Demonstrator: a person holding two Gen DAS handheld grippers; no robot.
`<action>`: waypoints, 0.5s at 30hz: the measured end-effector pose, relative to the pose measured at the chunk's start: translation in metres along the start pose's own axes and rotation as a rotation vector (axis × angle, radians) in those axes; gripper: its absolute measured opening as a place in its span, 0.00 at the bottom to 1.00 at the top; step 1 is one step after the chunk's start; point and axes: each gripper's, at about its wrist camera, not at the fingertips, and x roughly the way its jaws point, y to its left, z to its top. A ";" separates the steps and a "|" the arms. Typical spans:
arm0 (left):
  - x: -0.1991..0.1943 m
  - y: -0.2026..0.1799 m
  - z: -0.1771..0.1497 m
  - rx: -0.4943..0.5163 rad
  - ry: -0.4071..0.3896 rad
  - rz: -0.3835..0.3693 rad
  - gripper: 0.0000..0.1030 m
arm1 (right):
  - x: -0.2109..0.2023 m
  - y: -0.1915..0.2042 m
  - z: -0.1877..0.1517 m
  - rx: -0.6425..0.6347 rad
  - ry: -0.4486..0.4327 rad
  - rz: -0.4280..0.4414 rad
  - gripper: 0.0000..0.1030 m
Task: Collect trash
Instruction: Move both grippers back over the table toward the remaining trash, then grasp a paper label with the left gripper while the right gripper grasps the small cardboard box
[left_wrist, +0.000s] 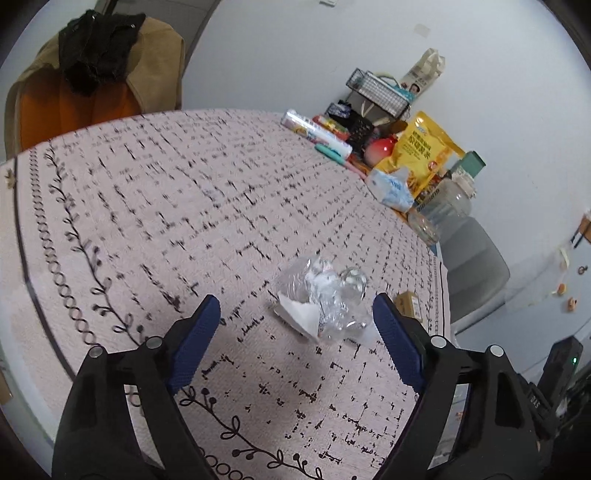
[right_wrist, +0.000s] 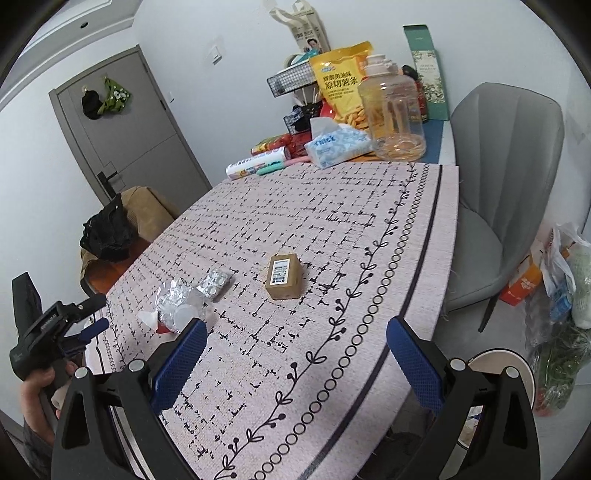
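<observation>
- Left wrist view: my left tool (left_wrist: 295, 314) hovers low over the desk (left_wrist: 147, 221) with its blue pads spread wide and nothing between them.
- Just ahead, in line with the gap, lies the crumpled clear plastic wrapper (left_wrist: 328, 291), with a torn scrap of white paper (left_wrist: 301, 314) tucked against its near side.
- I judge the wrapper to be very light, soft and springy; it should crush flat in a pinch, yet its slick film could slide out, so I would close on the thickest bunched middle and catch the paper with it.
- A small brown cardboard box (left_wrist: 408, 302) sits just right of the wrapper, near the desk's edge.
- Right wrist view: my right tool (right_wrist: 297, 345) is also spread, holding nothing, above the patterned cloth near the desk's (right_wrist: 332, 206) border.
- The cardboard box (right_wrist: 283, 276) lies ahead in the open, label up; it looks stiff and light, best taken across its narrow sides.
- Left of it are a silvery blister pack of white tablets (right_wrist: 214, 282) and the wrapper (right_wrist: 177, 306), touching or nearly so.
- Boxes, a tissue pack (right_wrist: 338, 146) and a clear plastic jug (right_wrist: 393, 110) crowd the far end.
</observation>
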 end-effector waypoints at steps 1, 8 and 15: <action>0.004 -0.001 -0.002 0.004 0.008 0.001 0.81 | 0.003 0.000 0.001 -0.002 0.004 0.001 0.93; 0.036 0.008 -0.008 -0.056 0.058 -0.008 0.63 | 0.023 0.001 0.001 0.003 0.030 0.003 0.93; 0.037 0.013 -0.004 -0.105 0.012 -0.007 0.09 | 0.034 0.001 0.000 0.002 0.051 0.002 0.93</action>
